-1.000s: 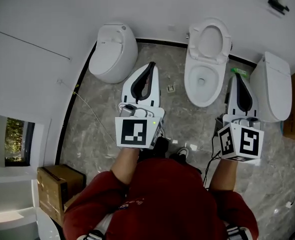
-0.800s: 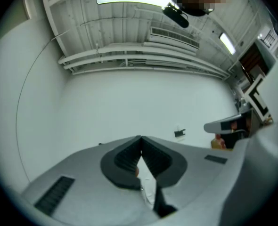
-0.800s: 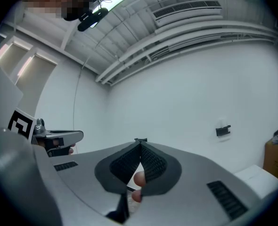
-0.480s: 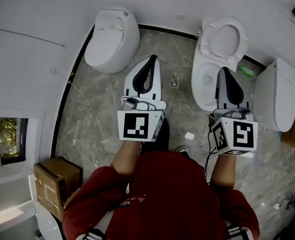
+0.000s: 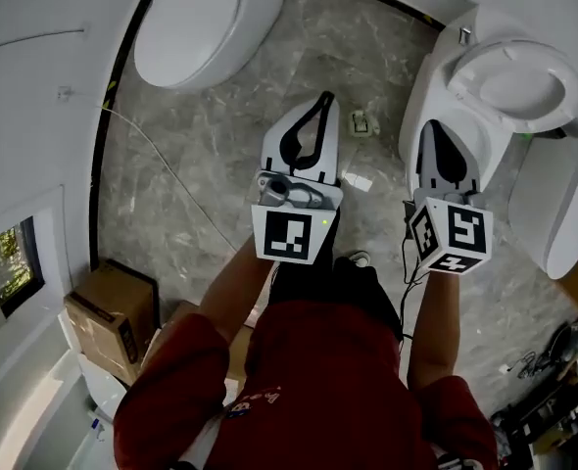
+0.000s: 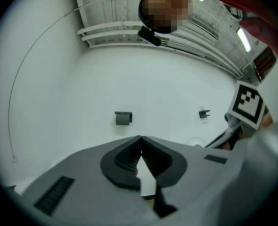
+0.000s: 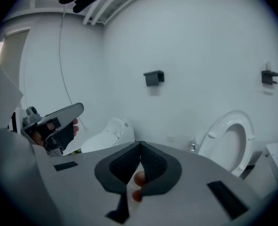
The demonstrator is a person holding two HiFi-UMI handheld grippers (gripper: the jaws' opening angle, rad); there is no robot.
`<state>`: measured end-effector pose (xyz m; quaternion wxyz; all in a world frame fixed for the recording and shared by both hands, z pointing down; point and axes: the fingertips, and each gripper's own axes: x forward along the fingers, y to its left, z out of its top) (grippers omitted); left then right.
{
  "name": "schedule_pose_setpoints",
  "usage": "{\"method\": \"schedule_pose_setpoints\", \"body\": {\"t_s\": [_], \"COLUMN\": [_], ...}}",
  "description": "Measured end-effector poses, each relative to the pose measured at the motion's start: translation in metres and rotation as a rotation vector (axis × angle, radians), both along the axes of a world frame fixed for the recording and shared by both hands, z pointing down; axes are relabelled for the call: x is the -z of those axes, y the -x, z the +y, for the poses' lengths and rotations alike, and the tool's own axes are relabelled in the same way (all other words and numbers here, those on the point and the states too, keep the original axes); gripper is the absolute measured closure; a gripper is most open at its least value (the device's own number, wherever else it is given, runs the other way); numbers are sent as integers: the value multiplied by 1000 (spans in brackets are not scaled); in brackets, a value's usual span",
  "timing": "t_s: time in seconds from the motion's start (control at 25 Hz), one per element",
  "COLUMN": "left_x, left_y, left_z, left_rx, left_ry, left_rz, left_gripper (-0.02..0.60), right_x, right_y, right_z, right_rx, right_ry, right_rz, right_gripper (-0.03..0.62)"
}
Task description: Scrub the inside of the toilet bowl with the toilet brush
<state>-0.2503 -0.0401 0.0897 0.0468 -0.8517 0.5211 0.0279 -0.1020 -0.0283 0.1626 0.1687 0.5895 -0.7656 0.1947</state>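
1. Three toilets: two closed, one at top left [image 5: 206,18] and one at the right edge [image 5: 563,204]; between them is the open toilet bowl [image 5: 444,86], its seat [image 5: 519,81] raised.
2. Two grippers: the left gripper [image 5: 325,98] and the right gripper [image 5: 429,125], each with its jaws pressed together on nothing.
3. Right gripper covers much of the bowl's inside, and the toilet brush cannot be made out.
4. Bare floor [image 5: 220,145] lies ahead of the left gripper, and one cardboard box [image 5: 108,321] sits by the wall.

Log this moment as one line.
left gripper: jaws shut, empty | right gripper: jaws shut, empty, near open toilet | scrubbing: not started
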Motion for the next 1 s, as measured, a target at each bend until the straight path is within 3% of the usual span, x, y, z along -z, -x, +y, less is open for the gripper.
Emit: {"method": "schedule_pose_setpoints", "body": {"t_s": [0.28,0.36,0.52,0.64,0.92,0.96,1.0], "left_x": [-187,-237,-318,-357,-401,-403,-404], "left_y": [13,6,-13,-17,-10,-10,-10], "left_z": [-57,-62,-59,-57,-62,-63,-63], "left_rx": [-2,-18,-69,-55,-5,-2,-1], "left_ry": [204,248,318,367,430,433,436], "left_rz": [13,20,22,25,11,9,7], "left_gripper": [581,581,581,581,581,581,581], "right_x": [-224,-291,-405,-472,-547,-551,-553], "right_y": [9,6,3,3,4,3,1], "right_z": [-36,-36,-26,-12,8,8,7], "right_rx": [-30,-14,25,79,120,108,90], "right_ry": [326,426,599,734,900,911,915], "right_rz": [13,29,94,151,194,202,214], "right_gripper": [593,479,417,355,345,369,438]}}
